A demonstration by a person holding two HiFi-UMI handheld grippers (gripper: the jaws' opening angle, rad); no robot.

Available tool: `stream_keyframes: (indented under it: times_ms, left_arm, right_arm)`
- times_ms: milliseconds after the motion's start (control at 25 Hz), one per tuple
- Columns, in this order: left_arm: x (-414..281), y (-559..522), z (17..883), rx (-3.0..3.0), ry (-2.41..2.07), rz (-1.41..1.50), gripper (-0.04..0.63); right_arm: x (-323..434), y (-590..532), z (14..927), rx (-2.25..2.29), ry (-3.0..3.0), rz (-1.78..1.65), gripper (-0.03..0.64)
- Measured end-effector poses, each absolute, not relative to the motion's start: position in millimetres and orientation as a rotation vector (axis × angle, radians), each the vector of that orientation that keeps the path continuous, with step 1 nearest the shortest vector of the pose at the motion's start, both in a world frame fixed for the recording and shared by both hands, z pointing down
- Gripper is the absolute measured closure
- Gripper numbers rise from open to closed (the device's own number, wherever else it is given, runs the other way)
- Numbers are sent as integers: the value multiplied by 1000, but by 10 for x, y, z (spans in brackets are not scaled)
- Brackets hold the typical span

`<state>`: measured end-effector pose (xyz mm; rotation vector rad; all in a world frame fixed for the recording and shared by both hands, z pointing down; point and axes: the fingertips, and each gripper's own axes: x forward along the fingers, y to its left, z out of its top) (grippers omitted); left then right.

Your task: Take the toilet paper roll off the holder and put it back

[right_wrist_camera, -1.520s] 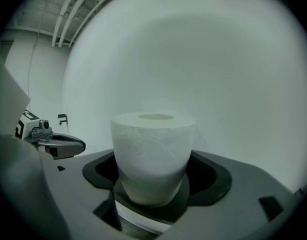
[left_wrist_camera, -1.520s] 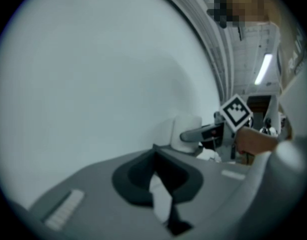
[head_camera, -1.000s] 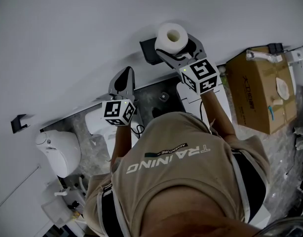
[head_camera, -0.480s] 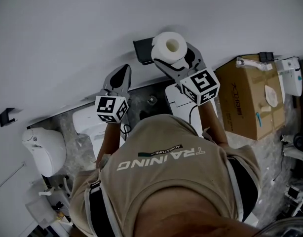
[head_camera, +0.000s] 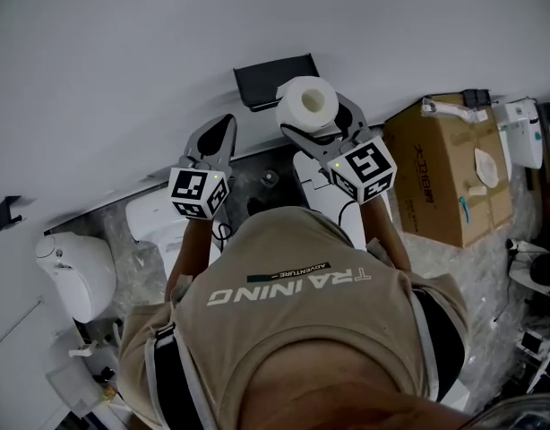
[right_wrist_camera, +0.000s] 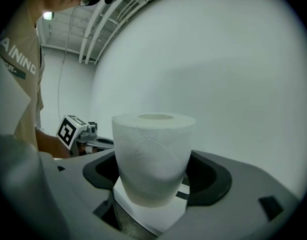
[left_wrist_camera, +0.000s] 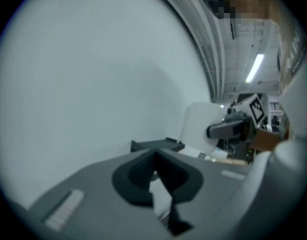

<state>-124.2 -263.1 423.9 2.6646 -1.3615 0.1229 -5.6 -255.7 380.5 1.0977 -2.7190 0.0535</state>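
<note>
A white toilet paper roll (head_camera: 308, 106) (right_wrist_camera: 152, 156) stands upright between the jaws of my right gripper (head_camera: 319, 125) (right_wrist_camera: 153, 176), which is shut on it. The roll hangs clear of the black holder (head_camera: 276, 81) on the white wall, just below and right of it. My left gripper (head_camera: 216, 145) (left_wrist_camera: 157, 181) is shut and holds nothing, pointing at the wall left of the holder (left_wrist_camera: 156, 145). In the left gripper view the roll (left_wrist_camera: 199, 129) and the right gripper's marker cube (left_wrist_camera: 257, 110) show at the right.
A cardboard box (head_camera: 445, 170) sits on the floor at the right. White toilets (head_camera: 78, 271) stand along the wall at the left and under my arms (head_camera: 320, 173). A small black bracket (head_camera: 6, 211) is on the wall at the far left.
My right gripper has pulled the roll back and down, off the holder, whose top now shows bare. The left gripper has barely moved.
</note>
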Motion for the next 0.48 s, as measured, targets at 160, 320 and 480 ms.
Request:
stream_keyframes:
  times_ms: [160,320,480]
  left_arm:
    - [-1222,-2633,4275,2665,-1348,127,591]
    - [-1177,-2629,4231,2688,-1324,126,591]
    - [-1185,-2667,4189,2696,-1325,130,591]
  right_arm:
    - [-44,-2473,3854,1086,-2702,49,229]
    - [-40,-2430,3876,1072,-2673,34,229]
    - [-69,-2415,3875,1054,-2663,33,229]
